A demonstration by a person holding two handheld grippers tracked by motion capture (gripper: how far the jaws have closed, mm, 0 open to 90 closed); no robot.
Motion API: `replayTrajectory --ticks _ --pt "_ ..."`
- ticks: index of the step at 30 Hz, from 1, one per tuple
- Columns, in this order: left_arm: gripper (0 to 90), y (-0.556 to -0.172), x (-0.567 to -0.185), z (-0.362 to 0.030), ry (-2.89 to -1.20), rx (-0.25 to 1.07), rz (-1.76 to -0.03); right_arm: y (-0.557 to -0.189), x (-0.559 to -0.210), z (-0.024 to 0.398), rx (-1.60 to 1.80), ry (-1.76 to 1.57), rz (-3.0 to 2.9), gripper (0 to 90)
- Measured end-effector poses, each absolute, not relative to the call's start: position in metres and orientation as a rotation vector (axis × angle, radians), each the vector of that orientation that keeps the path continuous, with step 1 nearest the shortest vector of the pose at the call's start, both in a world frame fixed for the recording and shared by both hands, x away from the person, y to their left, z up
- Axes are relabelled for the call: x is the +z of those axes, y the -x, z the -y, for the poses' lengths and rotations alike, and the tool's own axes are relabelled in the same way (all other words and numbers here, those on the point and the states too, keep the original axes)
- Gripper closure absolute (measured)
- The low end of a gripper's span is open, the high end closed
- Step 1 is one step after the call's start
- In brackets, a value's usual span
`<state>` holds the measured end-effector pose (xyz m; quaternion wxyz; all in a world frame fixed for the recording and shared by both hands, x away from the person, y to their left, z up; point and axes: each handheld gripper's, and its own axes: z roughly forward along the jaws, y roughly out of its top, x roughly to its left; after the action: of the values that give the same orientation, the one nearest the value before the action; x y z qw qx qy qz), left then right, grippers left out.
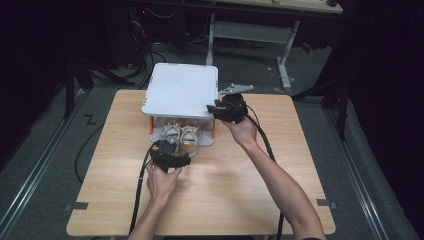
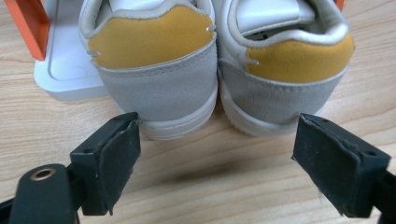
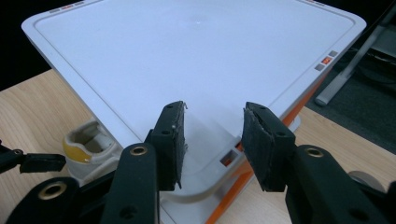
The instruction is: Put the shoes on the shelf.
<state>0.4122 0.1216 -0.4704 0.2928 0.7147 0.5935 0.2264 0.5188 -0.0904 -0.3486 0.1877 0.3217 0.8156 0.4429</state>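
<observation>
The white box [image 1: 181,90] is my landmark: it sits toward the far side of the wooden table [image 1: 225,185], its flat lid raised over the tray so the near side gapes open toward me. Everything I do next is measured from that opening.

Inside it stand the two shoes [image 1: 181,136], side by side, touching or nearly so along their inner edges, toes pointing into the box and heels sticking out of the open near side. Their long axis runs straight from me into the box, so the likely next move, as I judge it, is a short push along that line.

My left gripper [image 2: 219,163] is the one in line for that. It sits on the near side of the box, right behind the heels, closer to the shoes than my other hand. Its jaws stand wide apart with nothing between them; the left pad [image 2: 122,156] is just in front of one grey-and-yellow heel [image 2: 156,70], the other jaw off to the side of the second heel [image 2: 292,77]. I cannot tell whether the pad touches.

My right gripper [image 1: 222,109] hangs at the right front corner of the box lid, above the shoes. Its jaws are partly open, straddling the lid's edge [image 3: 219,154], and I see no pad pressing on it.
</observation>
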Motion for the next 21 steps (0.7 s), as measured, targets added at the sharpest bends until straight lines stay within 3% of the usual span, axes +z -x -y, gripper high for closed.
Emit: replayTrajectory --ticks 21 --pt "18.3 -0.438 -0.468 -0.117 -1.891 0.572 -1.604 -0.521 -0.348 0.089 1.198 -0.859 -2.317 59.6"
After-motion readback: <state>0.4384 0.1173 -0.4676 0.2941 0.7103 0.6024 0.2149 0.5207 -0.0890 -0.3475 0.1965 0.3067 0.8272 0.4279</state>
